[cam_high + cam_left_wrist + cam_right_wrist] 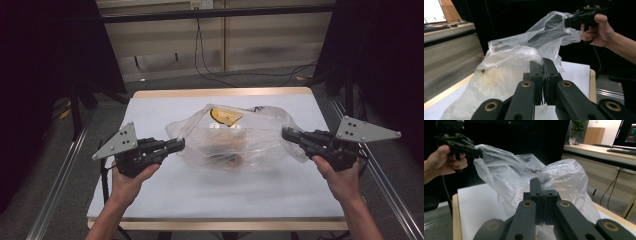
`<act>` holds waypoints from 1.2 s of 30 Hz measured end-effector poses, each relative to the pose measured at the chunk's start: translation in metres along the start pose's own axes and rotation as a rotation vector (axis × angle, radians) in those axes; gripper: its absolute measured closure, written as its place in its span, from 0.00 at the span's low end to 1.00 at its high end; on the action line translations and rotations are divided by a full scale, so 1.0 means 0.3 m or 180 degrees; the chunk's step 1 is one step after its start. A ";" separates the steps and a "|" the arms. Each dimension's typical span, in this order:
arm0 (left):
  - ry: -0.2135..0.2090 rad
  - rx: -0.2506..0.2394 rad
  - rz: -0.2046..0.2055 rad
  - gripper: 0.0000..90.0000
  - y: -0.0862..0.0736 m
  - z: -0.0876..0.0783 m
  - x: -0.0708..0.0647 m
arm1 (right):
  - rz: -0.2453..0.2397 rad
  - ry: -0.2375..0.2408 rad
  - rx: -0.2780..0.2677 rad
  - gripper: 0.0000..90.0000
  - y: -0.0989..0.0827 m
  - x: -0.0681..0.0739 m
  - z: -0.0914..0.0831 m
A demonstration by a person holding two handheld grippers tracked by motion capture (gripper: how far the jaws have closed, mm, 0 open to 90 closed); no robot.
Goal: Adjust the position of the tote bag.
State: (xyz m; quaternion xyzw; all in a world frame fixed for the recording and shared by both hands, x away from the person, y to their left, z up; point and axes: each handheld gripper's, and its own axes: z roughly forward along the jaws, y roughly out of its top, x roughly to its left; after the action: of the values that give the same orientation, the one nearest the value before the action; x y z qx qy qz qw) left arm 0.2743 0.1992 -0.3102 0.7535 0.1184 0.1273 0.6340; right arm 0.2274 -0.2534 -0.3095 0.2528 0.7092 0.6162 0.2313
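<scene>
On the white table top, a clear plastic bag sits near the middle, stretched between two grippers. At its left edge, the left gripper has its jaws pressed together on a pinch of the film; the left gripper view shows that film bunched at the closed jaw tips, with the crinkled bag swelling up just beyond them. At the opposite edge, the right gripper is clamped the same way on the bag's other side, and the right gripper view shows plastic gathered between its closed jaws. Each hand grasps its gripper from below. Inside the bag lie a yellow-and-white packet towards the far side and some brownish contents that are too blurred to name. The bag's bottom rests on the table while its pinched edges are drawn outwards.
</scene>
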 end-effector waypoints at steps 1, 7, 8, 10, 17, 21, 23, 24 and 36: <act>0.0026 -0.0021 -0.0013 0.98 0.005 -0.003 0.006 | 0.0003 -0.0007 -0.0025 0.99 0.007 -0.005 0.001; 0.0129 -0.0103 0.0001 0.98 0.056 -0.016 0.054 | 0.0010 -0.0064 -0.0148 0.99 0.057 -0.047 0.016; 0.0135 -0.0122 -0.0006 0.98 0.066 -0.017 0.062 | 0.0010 -0.0073 -0.0162 0.99 0.071 -0.054 0.019; 0.0177 -0.0148 0.0010 0.98 0.088 -0.021 0.076 | -0.0001 -0.0097 -0.0198 0.99 0.100 -0.068 0.024; 0.0276 -0.0252 0.0019 0.98 0.156 -0.048 0.128 | -0.0050 -0.0164 -0.0336 0.99 0.203 -0.109 0.037; 0.0369 -0.0362 -0.0019 0.98 0.182 -0.074 0.155 | -0.0049 -0.0220 -0.0380 0.99 0.247 -0.128 0.047; 0.0452 -0.0371 -0.0002 0.98 0.197 -0.090 0.176 | -0.0043 -0.0227 -0.0402 0.99 0.269 -0.141 0.053; 0.0452 -0.0371 -0.0002 0.98 0.197 -0.090 0.176 | -0.0043 -0.0227 -0.0402 0.99 0.269 -0.141 0.053; 0.0745 -0.0504 -0.0172 0.98 0.215 -0.153 0.257 | -0.0049 -0.0377 -0.0428 0.99 0.347 -0.184 0.094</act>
State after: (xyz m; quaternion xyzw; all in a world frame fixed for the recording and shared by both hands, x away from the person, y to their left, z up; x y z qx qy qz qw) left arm 0.3321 0.2570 -0.2358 0.6777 0.2014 0.2061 0.6765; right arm 0.2953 -0.2559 -0.2091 0.2672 0.6531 0.6446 0.2942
